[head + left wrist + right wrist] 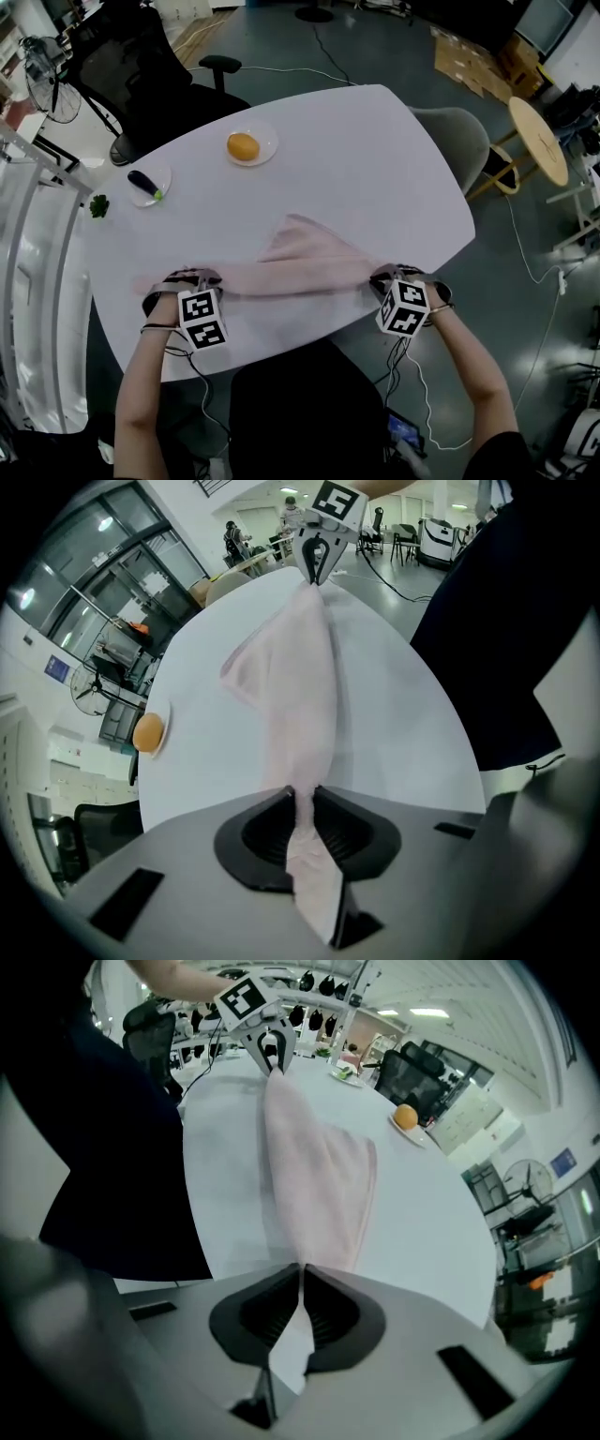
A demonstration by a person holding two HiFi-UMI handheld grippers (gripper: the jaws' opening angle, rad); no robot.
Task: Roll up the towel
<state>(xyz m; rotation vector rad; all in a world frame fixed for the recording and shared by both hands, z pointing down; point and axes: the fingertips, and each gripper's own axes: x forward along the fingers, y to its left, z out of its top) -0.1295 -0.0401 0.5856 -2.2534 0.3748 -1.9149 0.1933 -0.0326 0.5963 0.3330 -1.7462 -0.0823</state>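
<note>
Left gripper [302, 803] jaws pinch one end of pink towel [309, 258]; right gripper [301, 1283] jaws clamp opposite end. Towel stretched between them along near table edge, bunched into band, loose flap lying toward centre. Probably pulled taut to straighten before rolling. White table [394, 159] bears orange [243, 146] and eggplant [145, 184], each on own plate, well apart from towel. Beyond: black office chair [141, 66], fan [52, 89], grey floor.

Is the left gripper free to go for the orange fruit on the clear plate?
Probably not yet: the left gripper is shut on one end of the pale pink towel, and the right gripper pinches the other end.
</note>
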